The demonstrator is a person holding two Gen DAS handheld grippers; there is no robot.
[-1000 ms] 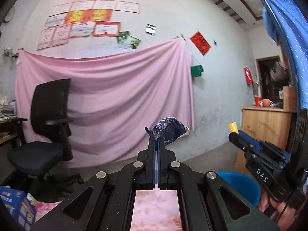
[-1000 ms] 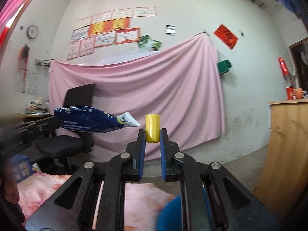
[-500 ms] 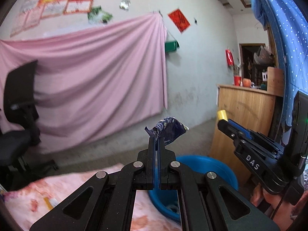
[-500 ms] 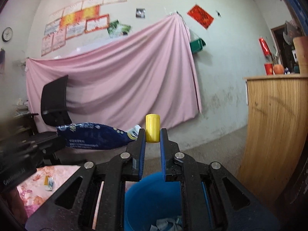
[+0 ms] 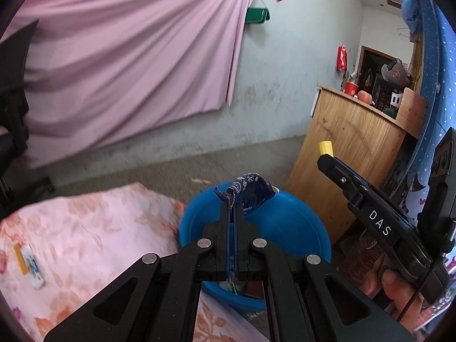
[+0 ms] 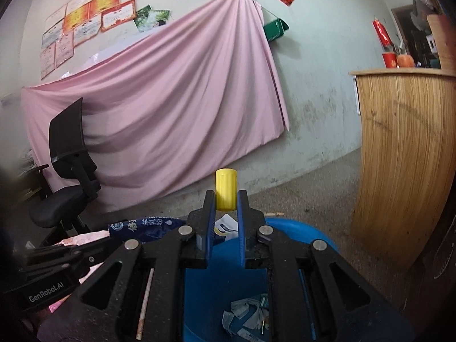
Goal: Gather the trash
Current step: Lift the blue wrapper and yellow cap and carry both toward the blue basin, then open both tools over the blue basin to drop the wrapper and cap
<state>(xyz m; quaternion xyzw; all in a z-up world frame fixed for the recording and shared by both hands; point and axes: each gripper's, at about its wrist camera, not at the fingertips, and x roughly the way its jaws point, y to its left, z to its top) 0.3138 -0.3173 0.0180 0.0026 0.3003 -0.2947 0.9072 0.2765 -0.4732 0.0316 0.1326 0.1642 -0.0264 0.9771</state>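
The left tongs (image 5: pixel 231 203) are pressed nearly flat together on the crimped end of a dark blue wrapper (image 5: pixel 250 192), which sticks out ahead of the tips and hangs over the open mouth of the blue bucket (image 5: pixel 299 225). The right tongs (image 6: pixel 225 199) are narrowed onto a small yellow cylinder (image 6: pixel 225 189), gripping its lower part with the top standing proud of the tips; in the right wrist view the bucket's interior sits directly below, with crumpled scraps (image 6: pixel 245 312) already at the bottom. The step in hand looks like the drop, and both pieces seem close to ready. To do it well, each load should be brought fully inside the rim line before the tongs part: the wrapper is light and floppy, so it may cling to a pad or drift sideways toward the floral cloth (image 5: pixel 85 228) beside the bucket, and lowering it a little first would help. The cylinder is rigid and likely to bounce or roll, so a low release toward the middle is safer. Releasing one at a time keeps the two tools, now near each other, from knocking.
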